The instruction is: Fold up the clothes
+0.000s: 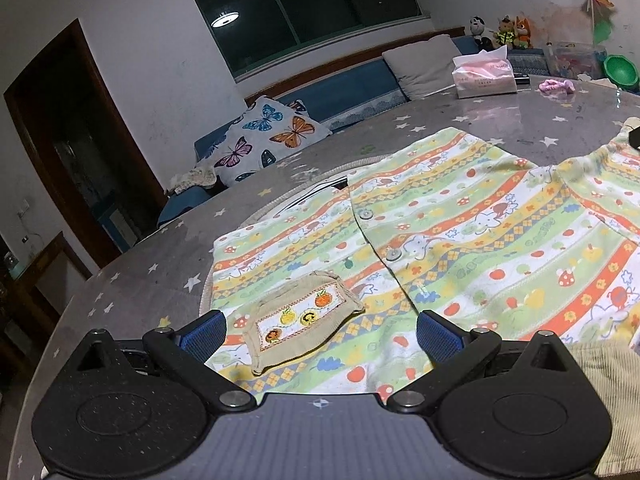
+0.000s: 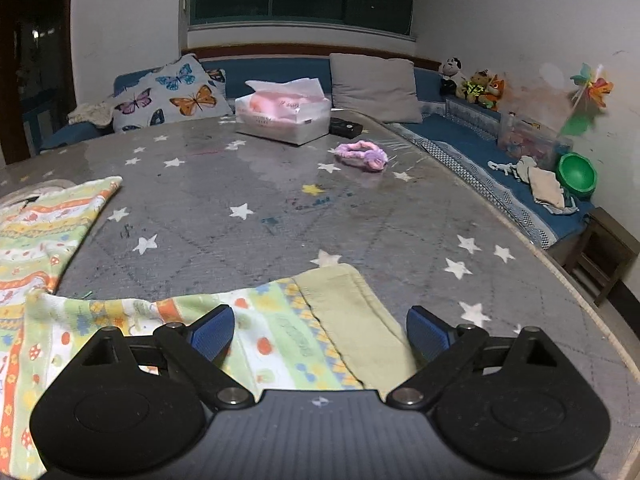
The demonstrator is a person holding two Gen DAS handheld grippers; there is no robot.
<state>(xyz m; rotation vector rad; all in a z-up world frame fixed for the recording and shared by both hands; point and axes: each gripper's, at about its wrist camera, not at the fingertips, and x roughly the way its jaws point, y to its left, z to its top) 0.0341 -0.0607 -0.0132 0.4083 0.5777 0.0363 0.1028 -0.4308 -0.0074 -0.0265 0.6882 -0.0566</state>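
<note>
A child's patterned shirt (image 1: 460,232) lies spread face-up on the star-printed bench (image 2: 280,208), buttoned down the front, with its small embroidered pocket (image 1: 302,320) near the hem. The left tongs (image 1: 320,330) stand wide apart just over the hem, pocket between the blue pads (image 1: 204,334), clamping nothing. The right tongs (image 2: 320,334) are likewise apart, poised over a sleeve (image 2: 280,336) whose plain yellow-green cuff (image 2: 360,328) points away across the bench; whether the pads touch cloth I cannot tell. This looks like the opening of the fold: garment laid out, no crease made yet. The next move probably calls for each pair of tongs to dip and close on a single layer of edge, the right on the sleeve near the cuff, then carry it inward over the body without dragging the shirt. A tissue box (image 2: 284,118) and pink headband (image 2: 362,156) sit well apart.
</note>
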